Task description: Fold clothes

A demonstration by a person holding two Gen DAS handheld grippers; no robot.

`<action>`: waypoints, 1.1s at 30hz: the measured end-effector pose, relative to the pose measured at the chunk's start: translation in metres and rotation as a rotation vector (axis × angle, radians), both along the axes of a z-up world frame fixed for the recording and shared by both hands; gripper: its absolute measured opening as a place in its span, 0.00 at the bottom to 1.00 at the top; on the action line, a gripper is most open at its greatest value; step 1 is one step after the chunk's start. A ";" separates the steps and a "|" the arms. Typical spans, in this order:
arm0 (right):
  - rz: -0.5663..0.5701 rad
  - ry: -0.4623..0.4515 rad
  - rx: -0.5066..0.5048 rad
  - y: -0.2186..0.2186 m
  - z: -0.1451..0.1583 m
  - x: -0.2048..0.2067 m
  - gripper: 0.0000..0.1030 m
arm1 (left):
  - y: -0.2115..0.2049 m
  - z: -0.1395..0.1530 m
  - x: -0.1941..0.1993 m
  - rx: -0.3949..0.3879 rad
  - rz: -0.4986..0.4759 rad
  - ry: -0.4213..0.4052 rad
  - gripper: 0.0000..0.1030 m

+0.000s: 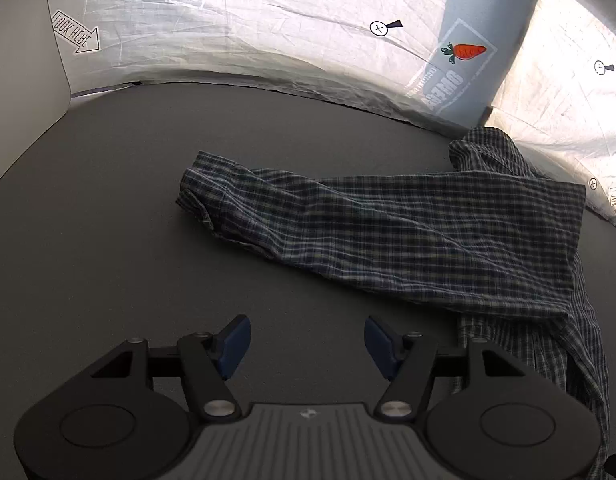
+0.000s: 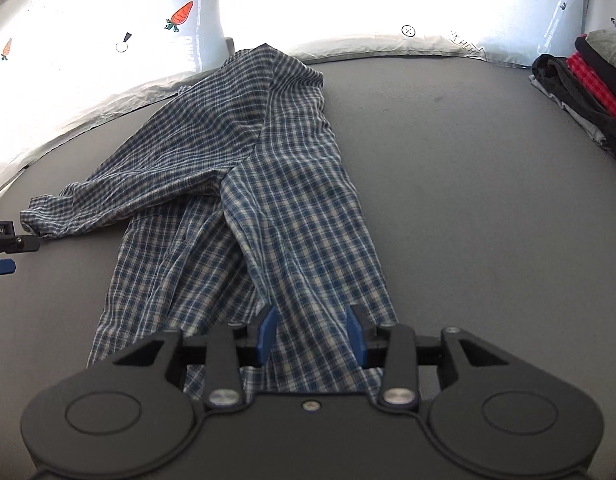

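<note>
A blue and white checked shirt (image 1: 428, 232) lies on the grey table (image 1: 107, 220). One long sleeve is stretched out to the left, its cuff (image 1: 195, 196) flat on the surface. My left gripper (image 1: 308, 344) hovers open over bare table just in front of that sleeve, with nothing between its blue pads. In the right wrist view the shirt (image 2: 267, 184) runs lengthwise away from me, folded narrow. My right gripper (image 2: 312, 332) stands open over its near hem, with the cloth lying flat beneath the pads. The left gripper (image 2: 3, 252) shows at the left edge beside the cuff (image 2: 39, 216).
A stack of folded clothes (image 2: 580, 92), black, red and grey, sits at the table's right side. A white fabric wall (image 1: 267, 40) with printed markers and a carrot sticker (image 1: 466, 51) curves around the back. Bare grey table (image 2: 488, 200) lies right of the shirt.
</note>
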State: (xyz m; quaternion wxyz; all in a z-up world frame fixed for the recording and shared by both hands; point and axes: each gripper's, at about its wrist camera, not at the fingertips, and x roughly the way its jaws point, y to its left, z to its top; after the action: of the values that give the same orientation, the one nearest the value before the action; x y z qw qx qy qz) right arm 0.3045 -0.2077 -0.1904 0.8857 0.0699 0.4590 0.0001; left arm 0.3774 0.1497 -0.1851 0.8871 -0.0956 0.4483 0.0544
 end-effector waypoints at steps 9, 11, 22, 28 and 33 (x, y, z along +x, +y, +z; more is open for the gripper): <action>0.081 0.022 0.051 -0.012 -0.004 -0.047 0.38 | -0.117 -0.019 -0.088 0.061 -0.330 0.090 0.70; 0.091 0.039 0.066 -0.013 -0.008 -0.053 0.38 | -0.127 -0.021 -0.101 0.088 -0.365 0.104 0.70; 0.207 0.056 0.057 -0.002 -0.016 -0.071 0.37 | -0.137 -0.032 -0.131 0.148 -0.349 0.206 0.75; 0.336 0.073 0.013 0.018 -0.026 -0.072 0.36 | -0.134 -0.044 -0.137 0.163 -0.329 0.249 0.81; 0.368 0.117 -0.034 0.023 -0.039 -0.075 0.30 | -0.134 -0.048 -0.146 0.178 -0.313 0.246 0.85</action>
State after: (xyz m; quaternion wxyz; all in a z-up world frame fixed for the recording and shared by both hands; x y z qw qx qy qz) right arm 0.2298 -0.1842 -0.2293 0.8435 -0.0305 0.5148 0.1501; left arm 0.2315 0.0161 -0.2334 0.8283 0.0612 0.5559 -0.0336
